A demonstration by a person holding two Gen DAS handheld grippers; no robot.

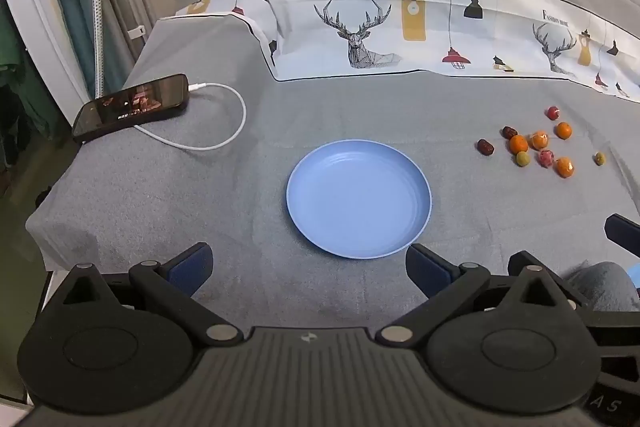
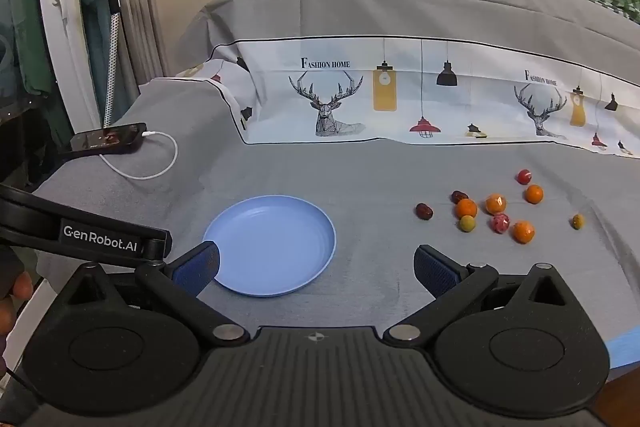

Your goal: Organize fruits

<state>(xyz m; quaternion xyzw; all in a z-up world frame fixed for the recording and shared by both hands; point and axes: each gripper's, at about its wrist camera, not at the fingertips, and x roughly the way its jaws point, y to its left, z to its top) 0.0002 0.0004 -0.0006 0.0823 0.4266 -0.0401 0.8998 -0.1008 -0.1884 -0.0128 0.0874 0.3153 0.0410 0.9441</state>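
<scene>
both grippers spread wide, nothing between the fingers. left gripper (image 1: 308, 269) hangs over the near edge of the grey bedsheet-covered bed (image 1: 248, 187), angled down, with the round light-blue plastic plate (image 1: 359, 199) right in front of it. right gripper (image 2: 316, 269) sits just right of it, also angled down; its left finger (image 2: 198, 267) overlaps the plate's near-left rim (image 2: 224, 279) in that view, contact can't be judged.

plate is empty, flat on the sheet, roughly mid-bed.

fruits are all loose on the sheet, right of the plate and well apart from it, in one small cluster:
- four small orange mandarins (image 2: 466, 207), one of them looks wrapped in clear film (image 2: 496, 203)
- two dark brown-red dates (image 2: 424, 211) on the cluster's plate side
- a small red round fruit (image 2: 523, 176) at the far end
- a pinkish-red bumpy fruit (image 2: 500, 222) in the middle
- two small olive-green fruits (image 2: 467, 223), one beside a mandarin, the other off alone on the right (image 2: 577, 221)

none in the plate.

other stuff: black smartphone (image 1: 132, 107), screen lit, near the bed's far-left corner, white charging cable (image 1: 224, 131) plugged in and looping across the sheet. folded white quilt with deer and lamp print (image 1: 400, 27) lies across the back of the bed. a person's fingers (image 2: 16, 291) show at the left edge of the right wrist view.
</scene>
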